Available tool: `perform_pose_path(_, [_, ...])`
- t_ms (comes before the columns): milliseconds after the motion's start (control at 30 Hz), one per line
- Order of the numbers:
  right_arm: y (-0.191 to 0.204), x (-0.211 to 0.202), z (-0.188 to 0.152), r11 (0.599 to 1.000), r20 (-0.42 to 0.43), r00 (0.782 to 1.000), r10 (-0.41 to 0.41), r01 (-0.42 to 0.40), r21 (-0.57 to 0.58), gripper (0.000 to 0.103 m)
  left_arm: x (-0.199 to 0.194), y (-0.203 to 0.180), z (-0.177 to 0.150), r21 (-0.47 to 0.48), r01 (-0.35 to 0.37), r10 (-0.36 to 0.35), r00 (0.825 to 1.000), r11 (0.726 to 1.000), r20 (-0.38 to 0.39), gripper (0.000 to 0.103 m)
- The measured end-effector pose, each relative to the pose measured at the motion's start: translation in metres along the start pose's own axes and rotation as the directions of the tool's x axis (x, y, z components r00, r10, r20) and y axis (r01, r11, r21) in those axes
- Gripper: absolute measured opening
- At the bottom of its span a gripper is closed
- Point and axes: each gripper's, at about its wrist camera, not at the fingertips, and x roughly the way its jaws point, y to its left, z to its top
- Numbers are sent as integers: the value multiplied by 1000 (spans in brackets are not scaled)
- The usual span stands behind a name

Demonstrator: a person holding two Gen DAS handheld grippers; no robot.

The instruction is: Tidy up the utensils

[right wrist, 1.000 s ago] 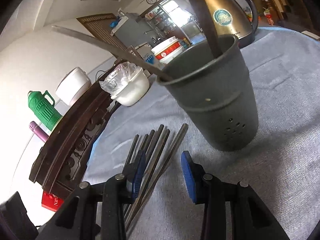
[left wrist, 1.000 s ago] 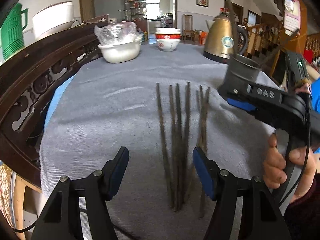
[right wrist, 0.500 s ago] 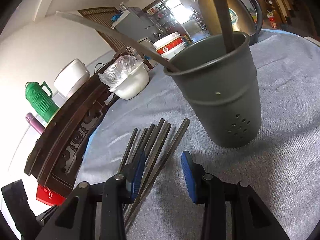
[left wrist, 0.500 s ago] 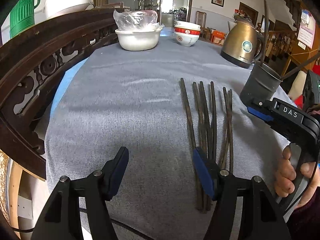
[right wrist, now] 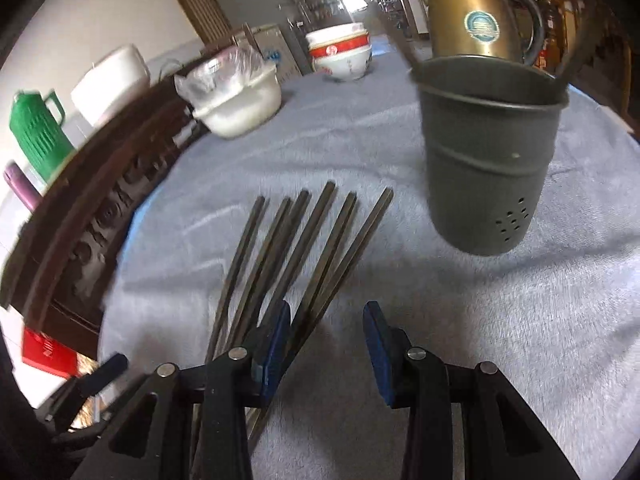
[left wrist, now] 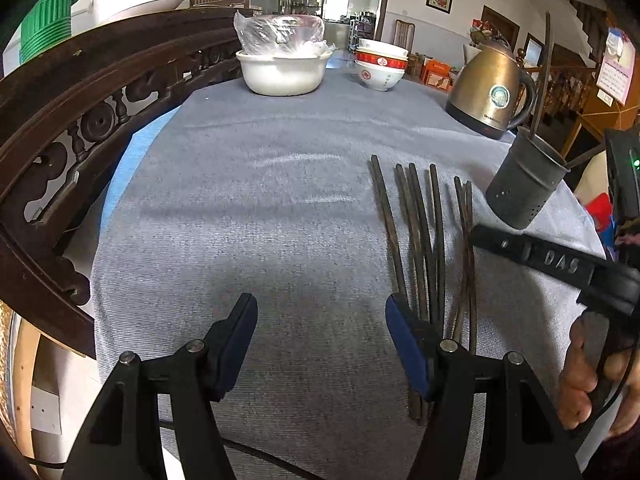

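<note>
Left view: grey holder (left wrist: 524, 184) with two chopsticks inside stands right of the loose chopsticks (left wrist: 424, 240) on the cloth; left gripper (left wrist: 322, 344) gapes empty (a hand (left wrist: 592, 376) shows only here). Right view: right gripper (right wrist: 326, 344) parted, grasping nothing

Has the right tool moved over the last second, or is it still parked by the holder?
Yes. In the left wrist view the right tool has come away from the grey holder, down toward the chopsticks.
</note>
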Motion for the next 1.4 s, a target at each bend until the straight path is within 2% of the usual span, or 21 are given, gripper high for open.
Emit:
perform_pose_path(167, [9, 2, -3, 998, -24, 999, -47, 46, -48, 39, -2, 2, 0, -4, -4, 4, 1000, 1000, 2, 67])
perform_pose_path(400, [11, -1, -5, 993, -22, 997, -76, 74, -92, 17, -4, 1, 0, -2, -11, 11, 1000, 1000, 5, 67])
perform_pose_path(700, [-19, -11, -8, 996, -29, 997, -78, 76, -44, 16, -3, -2, 1, 1, -21, 21, 1000, 1000, -7, 67])
perform_pose_path(833, [-24, -17, -5, 1000, -40, 999, 7, -6, 20, 18, -1, -7, 1, 11, -18, 18, 1000, 1000, -13, 67])
perform_pose_path(933, [-17, -18, -1, 999, -31, 998, 48, -48, 20, 18, -3, -10, 1, 20, -18, 19, 1000, 1000, -10, 67])
perform_pose_path(1167, [-5, -16, -2, 998, -30, 997, 69, -69, 0, 18, -4, -3, 8, 25, -16, 16, 1000, 1000, -7, 67])
perform_pose_path(1267, [-8, -18, 0, 999, -14, 999, 52, -52, 0, 18, -5, 0, 19, 28, 12, -11, 1000, 1000, -5, 67])
perform_pose_path(1400, [-12, -17, 4, 999, -17, 999, 46, -46, 13, 18, 2, -4, 32, 47, 70, -68, 997, 996, -39, 67])
